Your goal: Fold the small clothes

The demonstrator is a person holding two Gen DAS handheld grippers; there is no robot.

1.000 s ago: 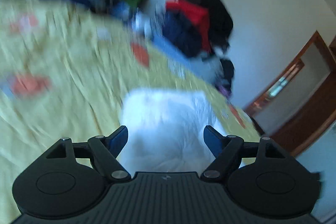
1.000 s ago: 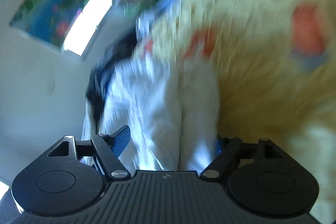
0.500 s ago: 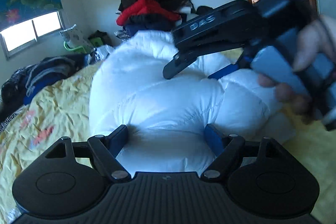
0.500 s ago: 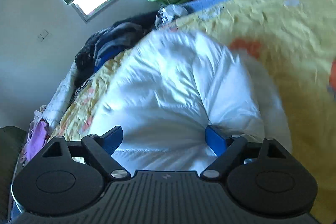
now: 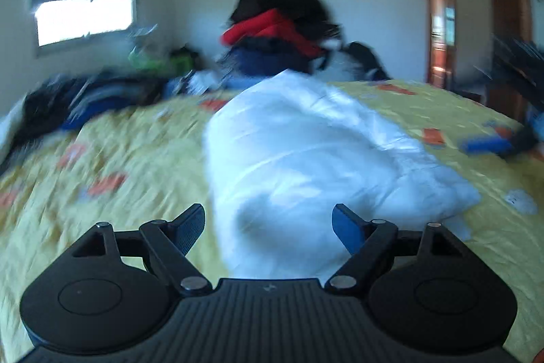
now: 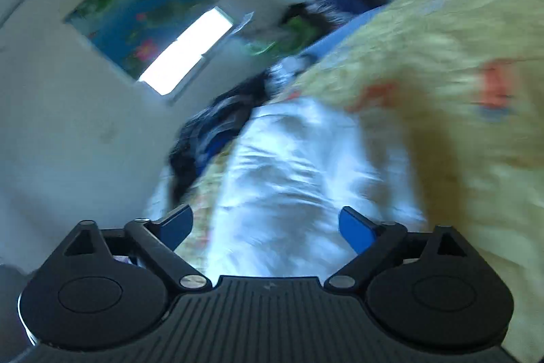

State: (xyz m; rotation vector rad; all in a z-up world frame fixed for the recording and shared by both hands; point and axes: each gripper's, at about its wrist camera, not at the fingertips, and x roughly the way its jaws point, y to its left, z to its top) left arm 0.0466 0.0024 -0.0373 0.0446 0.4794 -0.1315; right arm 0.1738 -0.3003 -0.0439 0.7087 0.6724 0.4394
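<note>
A white puffy quilted jacket (image 5: 306,152) lies folded in a long bundle on the yellow patterned bedspread (image 5: 112,165). My left gripper (image 5: 268,227) is open just above its near end, with nothing between the blue pads. In the right wrist view the same jacket (image 6: 289,179) lies ahead of my right gripper (image 6: 267,227), which is also open and empty. The right wrist view is tilted and both views are motion-blurred.
A heap of black, red and navy clothes (image 5: 282,33) is piled at the far side of the bed. Dark clothes (image 5: 85,97) lie along the left edge. A window (image 5: 85,19) is on the left wall, and a wooden door frame (image 5: 510,5) at right.
Both grippers have let go of the jacket and pulled back from it. The jacket now lies flatter on the bed. The right gripper has left the left wrist view.
</note>
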